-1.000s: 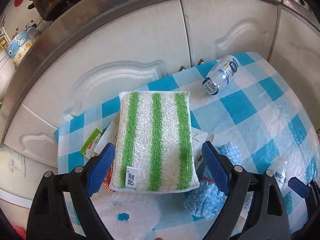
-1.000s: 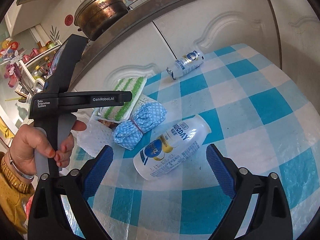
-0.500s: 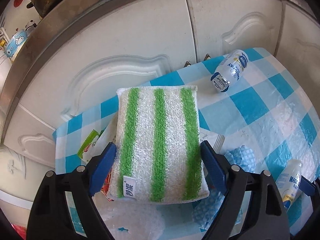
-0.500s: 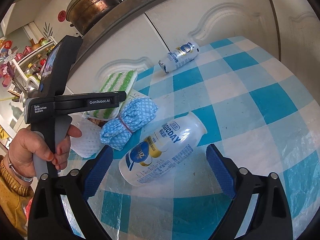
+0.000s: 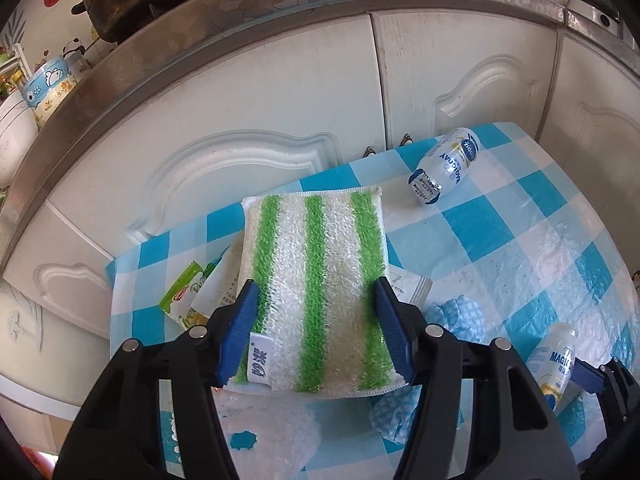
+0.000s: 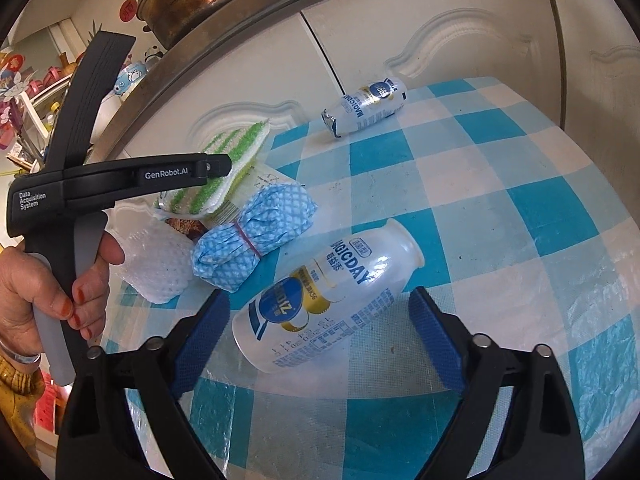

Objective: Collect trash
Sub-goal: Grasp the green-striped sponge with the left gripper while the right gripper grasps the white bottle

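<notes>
The left gripper (image 5: 314,322) is closing, pads pressing both long edges of the green-striped sponge cloth (image 5: 318,276) on the checked tablecloth (image 6: 500,216). The right gripper (image 6: 320,338) is closing around the lying Magicday bottle (image 6: 324,300), fingers not touching it.

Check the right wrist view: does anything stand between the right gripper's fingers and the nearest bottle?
Nothing visible does. The bottle lies on its side between the closing right gripper fingers, pads apparently not yet touching; the blue cloth bundle sits beside it.
</notes>
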A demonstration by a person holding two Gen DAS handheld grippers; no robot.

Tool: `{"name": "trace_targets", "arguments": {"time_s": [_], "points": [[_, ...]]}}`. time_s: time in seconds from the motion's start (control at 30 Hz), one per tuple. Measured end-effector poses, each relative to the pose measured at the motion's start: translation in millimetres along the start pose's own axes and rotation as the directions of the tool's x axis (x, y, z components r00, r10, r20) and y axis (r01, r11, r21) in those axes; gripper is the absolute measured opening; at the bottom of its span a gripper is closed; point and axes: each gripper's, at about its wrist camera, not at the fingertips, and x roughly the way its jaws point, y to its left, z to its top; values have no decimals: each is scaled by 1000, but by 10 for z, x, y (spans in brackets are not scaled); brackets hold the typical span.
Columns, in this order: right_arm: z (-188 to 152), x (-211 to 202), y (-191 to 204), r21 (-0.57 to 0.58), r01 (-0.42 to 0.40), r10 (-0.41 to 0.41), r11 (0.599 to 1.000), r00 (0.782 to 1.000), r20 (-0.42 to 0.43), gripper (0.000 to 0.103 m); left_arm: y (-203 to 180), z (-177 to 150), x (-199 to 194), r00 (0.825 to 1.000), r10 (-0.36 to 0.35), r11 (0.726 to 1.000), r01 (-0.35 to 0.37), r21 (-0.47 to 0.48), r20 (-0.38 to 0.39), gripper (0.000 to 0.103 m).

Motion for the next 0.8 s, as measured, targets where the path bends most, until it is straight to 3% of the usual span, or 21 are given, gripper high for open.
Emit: {"name": "trace_targets", "arguments": {"time_s": [0.07, 0.3, 0.33, 0.4, 0.5, 0.6, 0.8], "points": [[3, 4, -3, -2, 10, -10, 1000, 1000, -2, 78, 29, -8, -20, 1000, -14, 1000, 14, -25, -11, 28], [13, -2, -83, 22, 37, -37, 999, 999, 0, 55, 57, -85, -52, 999, -45, 998, 45, -43, -22, 29], [13, -4, -93, 27, 36, -36, 999, 999, 1, 53, 72, -89, -56, 999, -45, 998, 44, -48, -22, 31], [12, -6, -118, 40, 35, -35, 999, 999, 3, 49, 81, -91, -62, 999, -47, 998, 46, -39, -26, 53], [9, -16, -156, 60, 16, -17, 998, 1000, 5, 44, 63, -97, -88, 1000, -1, 1000, 1, -1, -13, 76], [10, -26, -154, 62, 12, -12, 998, 1000, 7, 44, 32, -67, -72, 999, 34, 999, -33, 37, -10, 86], [5, -48, -151, 64, -8, 7, 998, 1000, 19, 44, -22, -28, 168, 994, 73, 995, -68, 69, -77, 86]]}}
